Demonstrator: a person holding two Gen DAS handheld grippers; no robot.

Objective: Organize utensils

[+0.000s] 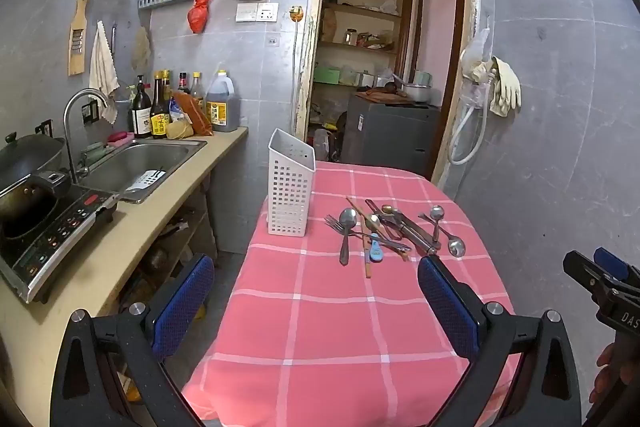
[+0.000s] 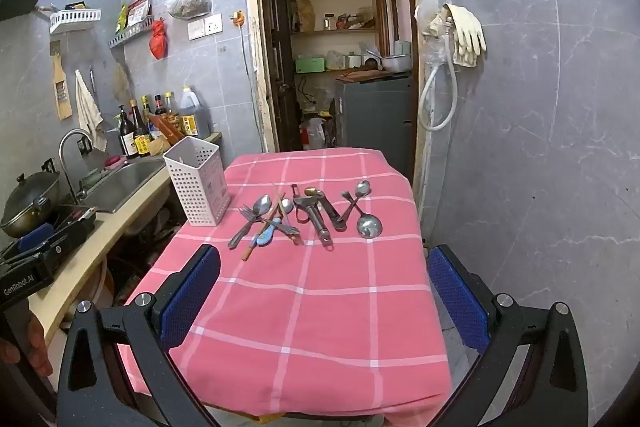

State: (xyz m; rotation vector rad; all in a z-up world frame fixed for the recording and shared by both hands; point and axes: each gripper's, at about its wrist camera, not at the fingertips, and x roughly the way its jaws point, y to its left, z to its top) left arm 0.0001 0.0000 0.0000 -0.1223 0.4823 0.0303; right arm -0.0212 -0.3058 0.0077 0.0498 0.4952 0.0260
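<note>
A small desk under a pink checked cloth stands in a grey-tiled kitchen, with a scatter of utensils lying loose across its far half. A white perforated caddy stands upright at the far left corner of the desk, just beside the pile and apart from it; I cannot see into it from here. At the left of the heap lie a fork and a large spoon, crossed by wooden chopsticks and a short blue-handled piece. In the middle sits a heavier steel tool with a long handle, and to the right two spoons lie crossed, one bowl nearest the right edge. The left tool hovers over the near part of the cloth, its blue-padded fingers spread wide with nothing between them. The right tool hangs likewise over the near end, jaws fully apart and empty. Both sit well short of the pile. Along the left wall runs a counter with a steel sink, a row of sauce bottles and an induction hob carrying a dark wok. Beyond the desk a doorway opens onto cluttered shelves.
</note>
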